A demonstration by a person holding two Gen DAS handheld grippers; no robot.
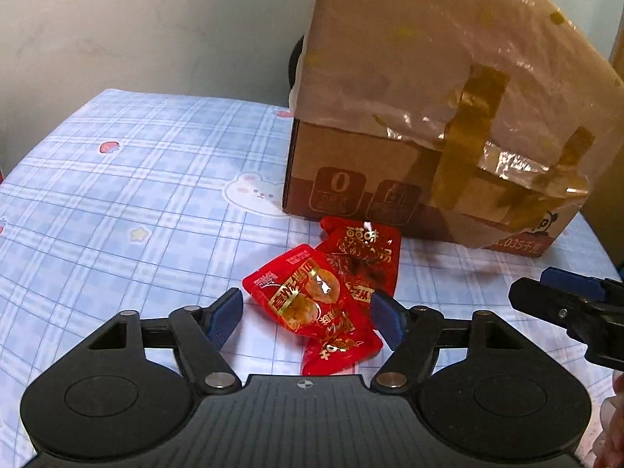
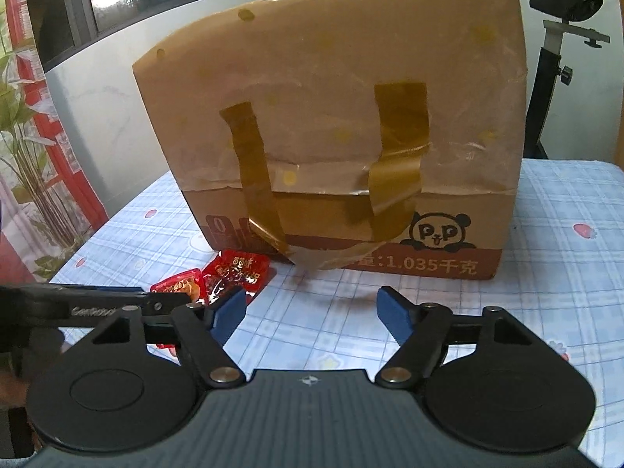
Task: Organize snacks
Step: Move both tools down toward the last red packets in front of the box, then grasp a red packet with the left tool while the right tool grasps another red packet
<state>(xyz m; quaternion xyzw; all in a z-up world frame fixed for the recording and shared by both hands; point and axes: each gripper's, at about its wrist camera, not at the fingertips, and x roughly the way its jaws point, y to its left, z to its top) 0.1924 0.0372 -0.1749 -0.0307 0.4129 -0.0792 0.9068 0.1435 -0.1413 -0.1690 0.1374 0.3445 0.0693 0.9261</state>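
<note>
Pick-up step: left gripper (image 1: 306, 318) fingers half-wide around red snack packets (image 1: 323, 296) at lower centre, not clamped. Right gripper (image 2: 312, 316) fingers wide, empty. Closure needed, then transfer to box (image 2: 351, 136).

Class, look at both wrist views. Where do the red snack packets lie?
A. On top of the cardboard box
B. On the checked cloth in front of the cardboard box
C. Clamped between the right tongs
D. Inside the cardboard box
B: the red snack packets rest on the checked cloth just in front of the cardboard box, between the open left tongs; the right tongs hold nothing.
</note>
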